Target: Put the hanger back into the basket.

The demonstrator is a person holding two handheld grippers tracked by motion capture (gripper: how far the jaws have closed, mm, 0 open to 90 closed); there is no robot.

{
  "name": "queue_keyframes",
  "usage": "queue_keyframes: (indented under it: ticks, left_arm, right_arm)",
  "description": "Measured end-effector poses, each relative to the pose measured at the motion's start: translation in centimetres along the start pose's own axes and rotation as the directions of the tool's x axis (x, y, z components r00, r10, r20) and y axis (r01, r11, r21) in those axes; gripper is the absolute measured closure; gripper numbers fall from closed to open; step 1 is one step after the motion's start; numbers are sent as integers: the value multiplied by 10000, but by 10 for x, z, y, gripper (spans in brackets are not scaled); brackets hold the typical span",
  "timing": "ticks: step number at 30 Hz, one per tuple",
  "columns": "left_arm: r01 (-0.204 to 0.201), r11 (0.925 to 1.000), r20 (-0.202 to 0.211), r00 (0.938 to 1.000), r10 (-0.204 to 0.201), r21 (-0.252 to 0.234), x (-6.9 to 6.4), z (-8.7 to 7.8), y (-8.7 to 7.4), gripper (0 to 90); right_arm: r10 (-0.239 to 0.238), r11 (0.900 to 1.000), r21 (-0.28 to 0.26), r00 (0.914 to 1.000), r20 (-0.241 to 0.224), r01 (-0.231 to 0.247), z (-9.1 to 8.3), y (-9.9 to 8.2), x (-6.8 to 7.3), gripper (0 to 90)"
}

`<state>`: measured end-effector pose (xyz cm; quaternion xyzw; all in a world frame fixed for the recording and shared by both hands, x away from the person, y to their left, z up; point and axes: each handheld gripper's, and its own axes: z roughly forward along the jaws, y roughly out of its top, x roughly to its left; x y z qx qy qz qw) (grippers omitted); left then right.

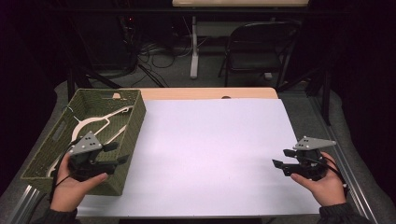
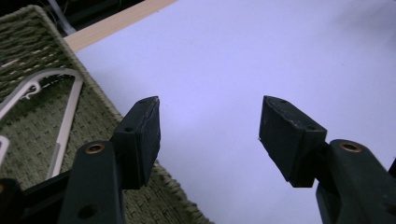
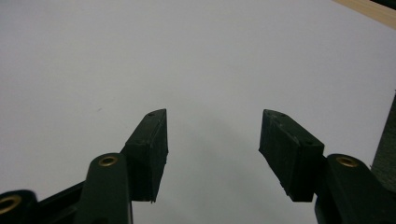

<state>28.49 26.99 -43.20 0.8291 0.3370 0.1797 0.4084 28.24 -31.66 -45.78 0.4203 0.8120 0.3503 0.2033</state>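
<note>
A green woven basket (image 1: 133, 122) stands at the table's left edge with pale clothes hangers (image 1: 100, 120) lying inside it. My left gripper (image 1: 119, 153) hovers over the basket's near right corner, open, nothing between its jaws. In the left gripper view the basket wall (image 2: 105, 109) and a hanger (image 2: 70, 100) lie left of the open left gripper (image 2: 210, 135). My right gripper (image 1: 281, 158) is held above the white sheet (image 1: 210, 154) near the table's right front, open and empty. The right gripper view has the open right gripper (image 3: 212, 149) over bare white sheet (image 3: 140, 56).
The white sheet covers most of the wooden table (image 1: 205, 93). Beyond the table stand a black folding chair (image 1: 259, 46) and a white table leg (image 1: 194, 46), with cables on the floor. A metal rail (image 1: 348, 168) runs along the table's right side.
</note>
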Motion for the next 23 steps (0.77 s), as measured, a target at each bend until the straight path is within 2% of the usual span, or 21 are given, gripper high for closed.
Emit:
queue_keyframes:
  ticks: [3, 5, 6, 7, 9, 15, 23]
  left_arm:
    - [26, 10000, 92, 10000, -25, -93, -3, 6, -2, 389]
    - [85, 9998, 148, 9999, -83, -182, -5, 7, -3, 389]
    - [89, 9997, 200, 9998, -84, -215, -6, 8, -3, 389]
    - [80, 9997, 212, 9997, -75, -224, -6, 9, -3, 389]
    - [64, 9998, 178, 9998, -60, -213, -8, 9, -4, 389]
    - [130, 9993, 192, 9997, -124, -341, -9, 9, -8, 389]
    - [105, 9988, 268, 9996, -93, -472, -15, 8, -8, 389]
  right_arm:
    - [273, 9993, -263, 9996, 101, -271, 6, -6, 1, 416]
    - [314, 9995, -50, 9995, 94, -314, 7, -8, 3, 419]
    - [375, 9990, -250, 9992, 126, -372, 10, -9, 4, 419]
    - [367, 9993, -85, 9993, 86, -366, 10, -10, 5, 421]
    - [362, 9985, -408, 9992, 143, -356, 14, -12, 8, 421]
    - [381, 9987, -339, 9988, 295, -371, 21, -19, 13, 421]
    - [619, 9955, -748, 9972, 419, -586, 28, -32, 16, 421]
